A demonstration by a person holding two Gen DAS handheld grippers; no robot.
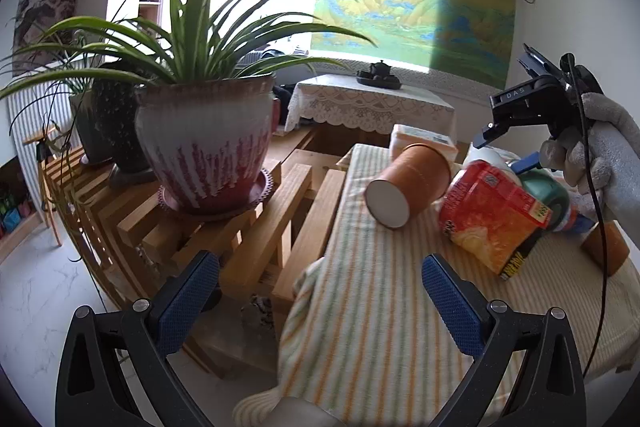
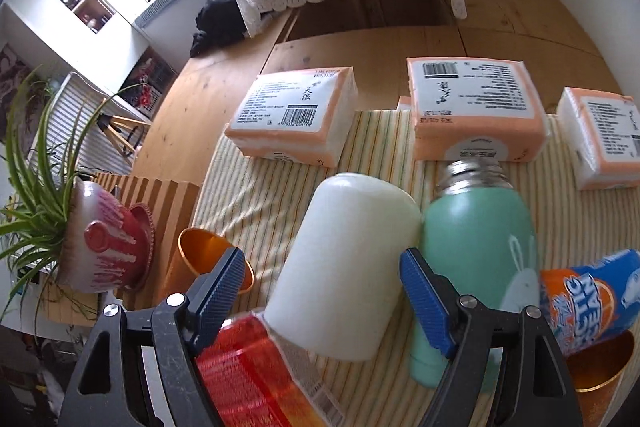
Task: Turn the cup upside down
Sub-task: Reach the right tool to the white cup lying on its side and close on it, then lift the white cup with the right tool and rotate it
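Hovering low over the striped cloth (image 1: 360,307) that covers the table, the left gripper (image 1: 320,291) has its blue fingers (image 1: 188,303) spread wide and empty, aimed toward 12 o'clock at the orange cup (image 1: 408,183). In the left wrist view that cup appears tipped over, its pale base facing the camera and its mouth pointing away toward the tissue pack (image 1: 424,141) behind it. Probably it lies that way because nothing has righted it, which leaves its side free for a sideways grasp.

The right gripper (image 2: 324,279) hangs over the clutter, fingers released and holding nothing. The white cup (image 2: 344,263) sits between them, lying on its side against the green bottle (image 2: 476,247) at 3 o'clock, with a red snack bag (image 2: 256,375) pressing in from 6 o'clock. In this view an orange cup with its open mouth showing stands at 9 o'clock near the flower pot (image 2: 104,255); whether it is the same one I cannot tell.

The bottle likely keeps the white cup from rolling. Which cup is meant is unclear; neither is gripped yet.
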